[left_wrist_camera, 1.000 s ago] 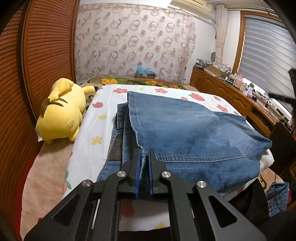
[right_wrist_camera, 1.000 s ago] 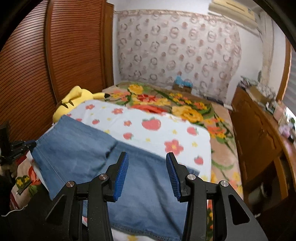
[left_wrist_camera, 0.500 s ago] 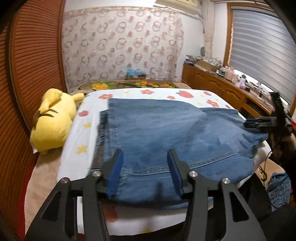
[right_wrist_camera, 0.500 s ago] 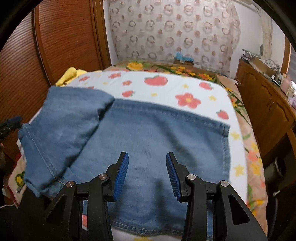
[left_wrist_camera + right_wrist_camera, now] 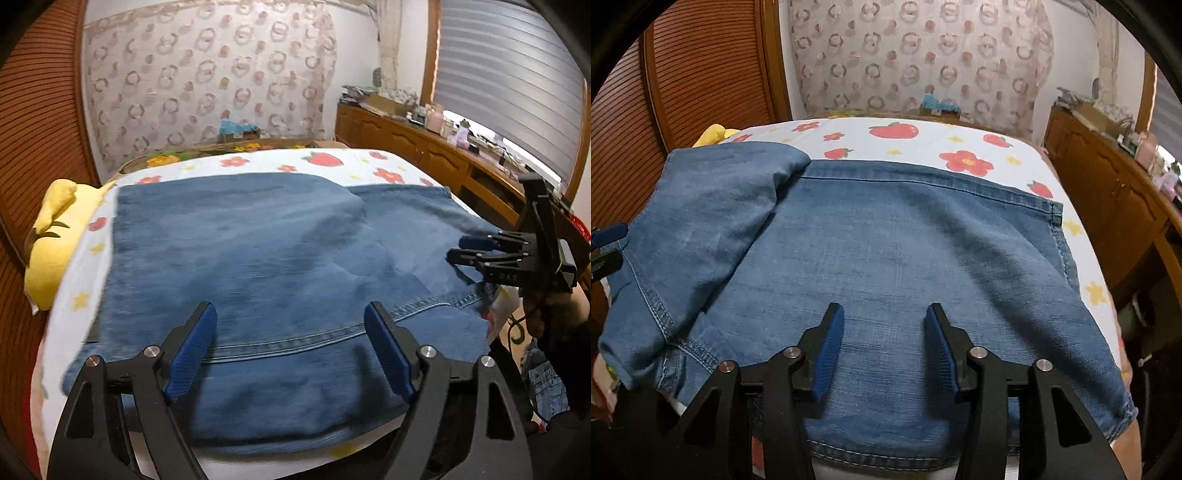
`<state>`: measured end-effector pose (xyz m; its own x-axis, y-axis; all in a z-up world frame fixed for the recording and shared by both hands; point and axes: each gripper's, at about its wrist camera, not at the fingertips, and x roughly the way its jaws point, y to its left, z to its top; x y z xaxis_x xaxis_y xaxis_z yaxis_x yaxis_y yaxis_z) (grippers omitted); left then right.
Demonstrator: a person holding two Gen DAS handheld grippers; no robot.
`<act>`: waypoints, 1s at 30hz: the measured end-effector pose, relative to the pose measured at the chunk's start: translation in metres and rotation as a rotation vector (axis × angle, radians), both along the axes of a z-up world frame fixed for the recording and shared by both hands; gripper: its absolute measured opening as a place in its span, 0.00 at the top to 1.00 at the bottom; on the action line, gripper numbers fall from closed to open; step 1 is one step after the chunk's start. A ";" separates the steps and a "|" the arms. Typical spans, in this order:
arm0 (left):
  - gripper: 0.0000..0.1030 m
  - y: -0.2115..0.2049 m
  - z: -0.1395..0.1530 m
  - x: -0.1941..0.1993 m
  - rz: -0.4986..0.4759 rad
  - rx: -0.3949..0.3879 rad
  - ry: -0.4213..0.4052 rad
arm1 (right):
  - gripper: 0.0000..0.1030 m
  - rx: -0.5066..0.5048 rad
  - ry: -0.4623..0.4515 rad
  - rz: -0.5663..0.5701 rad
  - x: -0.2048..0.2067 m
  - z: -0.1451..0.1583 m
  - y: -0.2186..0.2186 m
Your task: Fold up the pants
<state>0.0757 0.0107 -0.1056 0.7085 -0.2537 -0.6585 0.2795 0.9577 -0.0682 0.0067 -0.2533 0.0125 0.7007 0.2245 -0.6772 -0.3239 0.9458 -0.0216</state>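
Pants, of blue denim, are shown lying flat on a flower-and-strawberry bedsheet, with one portion folded over another so that a raised upper layer overlaps the lower panel; a stitched hem runs across the near edge. The left gripper is seen with its jaws opening, wide apart above the near hem, the cloth beneath them and no fabric pinched. The right gripper is likewise opening, poised over the lower panel with nothing clamped between its blue pads. A yellow plush toy lies beside the sheet, clear of the denim. The risk judged from here: the near edge overhangs the bed, so the folded layer may slide or spring back once left unheld, and a pinch catching only one layer would skew the next fold.
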 end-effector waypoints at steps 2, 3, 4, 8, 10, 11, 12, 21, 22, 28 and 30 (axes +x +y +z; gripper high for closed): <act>0.20 -0.009 -0.002 0.000 -0.014 -0.001 0.007 | 0.48 -0.013 -0.022 -0.012 -0.004 -0.001 0.001; 0.20 -0.012 -0.003 0.001 -0.021 0.000 0.011 | 0.46 -0.005 -0.026 -0.019 -0.004 -0.002 0.000; 0.20 -0.017 -0.005 0.001 -0.026 0.003 0.017 | 0.44 0.006 -0.028 -0.024 -0.003 -0.004 -0.002; 0.20 -0.026 -0.013 0.002 -0.034 0.004 0.038 | 0.40 0.003 -0.053 -0.026 -0.002 -0.011 0.006; 0.20 -0.030 -0.018 0.004 -0.033 0.005 0.050 | 0.37 0.005 -0.066 -0.028 -0.003 -0.014 0.005; 0.20 -0.032 -0.020 0.004 -0.030 0.008 0.053 | 0.37 0.008 -0.069 -0.028 -0.005 -0.016 0.003; 0.20 -0.033 -0.022 0.005 -0.026 0.012 0.054 | 0.37 0.011 -0.072 -0.028 -0.006 -0.016 0.003; 0.19 -0.036 -0.031 0.003 -0.004 0.024 0.019 | 0.35 0.011 -0.105 -0.029 -0.007 -0.027 0.008; 0.18 -0.037 -0.032 0.003 -0.003 0.025 0.015 | 0.35 0.004 -0.101 -0.027 -0.006 -0.027 0.009; 0.17 -0.037 -0.033 0.003 -0.003 0.027 -0.002 | 0.35 0.016 -0.060 -0.009 -0.012 -0.016 0.002; 0.17 -0.036 -0.033 0.003 -0.004 0.026 -0.008 | 0.35 0.027 -0.078 -0.011 -0.023 -0.008 -0.007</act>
